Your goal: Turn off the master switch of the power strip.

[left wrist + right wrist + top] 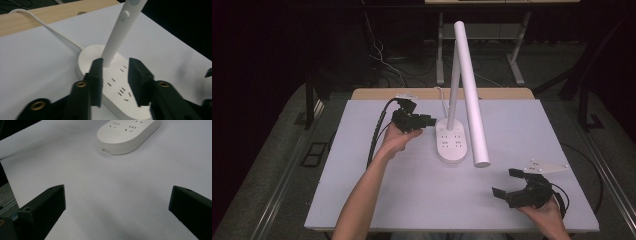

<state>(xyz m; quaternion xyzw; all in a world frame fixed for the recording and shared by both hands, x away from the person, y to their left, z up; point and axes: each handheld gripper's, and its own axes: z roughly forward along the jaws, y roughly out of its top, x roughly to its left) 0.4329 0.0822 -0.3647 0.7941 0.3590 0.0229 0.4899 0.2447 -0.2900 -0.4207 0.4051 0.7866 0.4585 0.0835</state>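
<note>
A white desk lamp stands mid-table on an oval base [450, 145] that carries socket slots. Its stem [454, 82] rises from the base, and its long tube head [472, 95] slants down to the right. My left gripper [428, 121] is held just left of the base, open. In the left gripper view its jaws straddle the base [113, 82] beside the stem [117, 40]. My right gripper [507, 182] is open near the table's front right, apart from the lamp. The base end [127, 135] lies ahead of it in the right gripper view.
The white tabletop [362, 175] has a wooden strip [377, 93] along its far edge. A white cord [47, 26] runs from the lamp base toward that strip. Desk legs and cables stand on the floor behind the table.
</note>
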